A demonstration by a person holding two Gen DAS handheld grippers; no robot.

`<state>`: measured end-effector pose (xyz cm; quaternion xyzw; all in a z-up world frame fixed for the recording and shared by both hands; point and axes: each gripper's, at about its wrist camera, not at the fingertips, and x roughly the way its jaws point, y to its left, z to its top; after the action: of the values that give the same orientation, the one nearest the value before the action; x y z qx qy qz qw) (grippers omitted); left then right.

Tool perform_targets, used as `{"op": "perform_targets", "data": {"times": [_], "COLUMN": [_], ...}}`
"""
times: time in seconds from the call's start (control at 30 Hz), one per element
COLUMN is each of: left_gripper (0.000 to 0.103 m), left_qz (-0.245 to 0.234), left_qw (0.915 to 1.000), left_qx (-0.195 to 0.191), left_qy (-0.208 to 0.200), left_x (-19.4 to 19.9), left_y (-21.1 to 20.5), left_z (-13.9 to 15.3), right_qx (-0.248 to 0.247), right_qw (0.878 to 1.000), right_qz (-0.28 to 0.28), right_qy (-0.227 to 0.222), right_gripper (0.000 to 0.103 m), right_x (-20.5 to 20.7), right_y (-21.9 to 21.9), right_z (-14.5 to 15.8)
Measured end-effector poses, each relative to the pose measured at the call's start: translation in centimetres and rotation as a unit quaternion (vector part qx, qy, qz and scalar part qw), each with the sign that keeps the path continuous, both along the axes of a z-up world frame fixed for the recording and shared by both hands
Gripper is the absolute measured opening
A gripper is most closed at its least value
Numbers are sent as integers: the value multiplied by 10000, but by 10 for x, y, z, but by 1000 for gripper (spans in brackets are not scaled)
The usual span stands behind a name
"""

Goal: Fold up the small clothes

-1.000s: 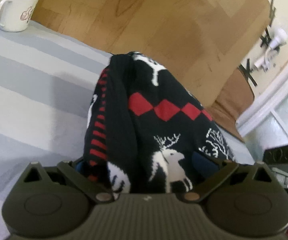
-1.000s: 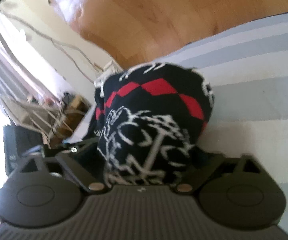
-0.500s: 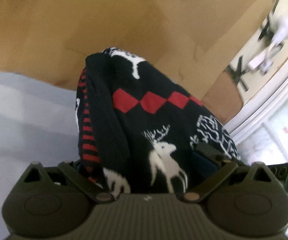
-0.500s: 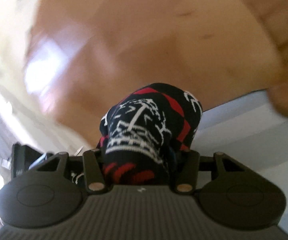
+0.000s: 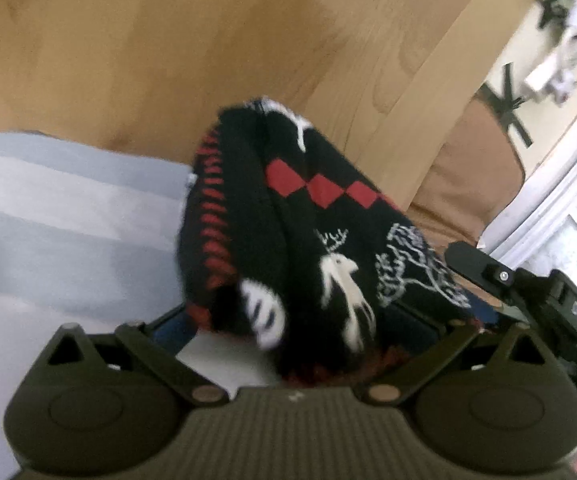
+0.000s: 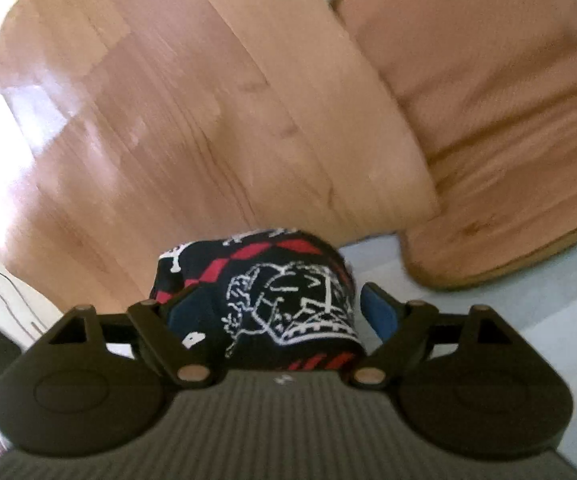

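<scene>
Between both spread hand-held grippers, left (image 5: 308, 320) and right (image 6: 272, 312), released: black reindeer-patterned garment (image 5: 328, 232); striped cloth (image 5: 68, 220) beneath.

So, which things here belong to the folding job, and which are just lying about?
Job: black reindeer knit; left gripper; right gripper, whose jaws have just been opening, knit between them; striped sheet underneath.
Lying about: wooden headboard; tan cushion; white plug on the wall.
</scene>
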<state>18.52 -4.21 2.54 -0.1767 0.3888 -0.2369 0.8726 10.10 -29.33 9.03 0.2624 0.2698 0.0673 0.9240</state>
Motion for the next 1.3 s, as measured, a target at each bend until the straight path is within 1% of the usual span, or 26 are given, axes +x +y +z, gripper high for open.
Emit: {"op": "perform_targets", "data": {"times": [0.07, 0.13, 0.2, 0.3, 0.37, 0.43, 0.47, 0.57, 0.73, 0.83, 0.9, 0.97, 1.07, 1.2, 1.3], "left_gripper": [103, 103, 103, 103, 103, 103, 103, 103, 103, 103, 103, 103, 103, 103, 103], "left_qz": [141, 259, 366, 468, 531, 577, 586, 688, 844, 1013, 1052, 1053, 1056, 1097, 1112], "left_qw": [9996, 9973, 9923, 9819, 9772, 9730, 9707, 9619, 9548, 9487, 9477, 9477, 9473, 9440, 9404], "left_qx": [199, 587, 1026, 1624, 1820, 1999, 2091, 2383, 2592, 2733, 2772, 2790, 2814, 2902, 2977], "left_qy": [-169, -360, -581, -857, -953, -1004, -1029, -1147, -1189, -1222, -1183, -1133, -1104, -1119, -1209], "left_x": [-25, -54, -84, -121, -142, -164, -172, -192, -209, -215, -214, -214, -214, -214, -216], "left_y": [4, 4, 3, -3, -6, -4, -4, -7, -5, -4, -3, -3, -4, -6, -9], "left_z": [6, 8, 10, 7, 4, 2, 0, -4, -7, -8, -8, -9, -9, -10, -10], "right_qx": [-205, -425, -644, -919, -1093, -1285, -1395, -1649, -2085, -2206, -2232, -2179, -1971, -1690, -1554], "right_qw": [9998, 9990, 9977, 9952, 9934, 9912, 9897, 9858, 9773, 9748, 9743, 9754, 9796, 9838, 9860], "right_qz": [-85, -72, -72, -77, -108, -155, -184, -222, -294, -197, -167, -162, -202, -338, -360], "right_qy": [-2, 95, 198, 314, 320, 285, 276, 215, 246, 270, 262, 283, 342, 485, 479], "right_gripper": [89, 90, 92, 94, 96, 102, 103, 103, 103, 103, 103, 103, 103, 103, 103], "right_x": [-24, -51, -76, -108, -129, -145, -151, -169, -179, -180, -180, -181, -181, -179, -181], "right_y": [2, 8, 15, 27, 38, 46, 51, 61, 76, 81, 81, 79, 72, 64, 62], "right_z": [2, -1, -9, -16, -17, -17, -17, -16, -18, -19, -20, -20, -21, -24, -25]}}
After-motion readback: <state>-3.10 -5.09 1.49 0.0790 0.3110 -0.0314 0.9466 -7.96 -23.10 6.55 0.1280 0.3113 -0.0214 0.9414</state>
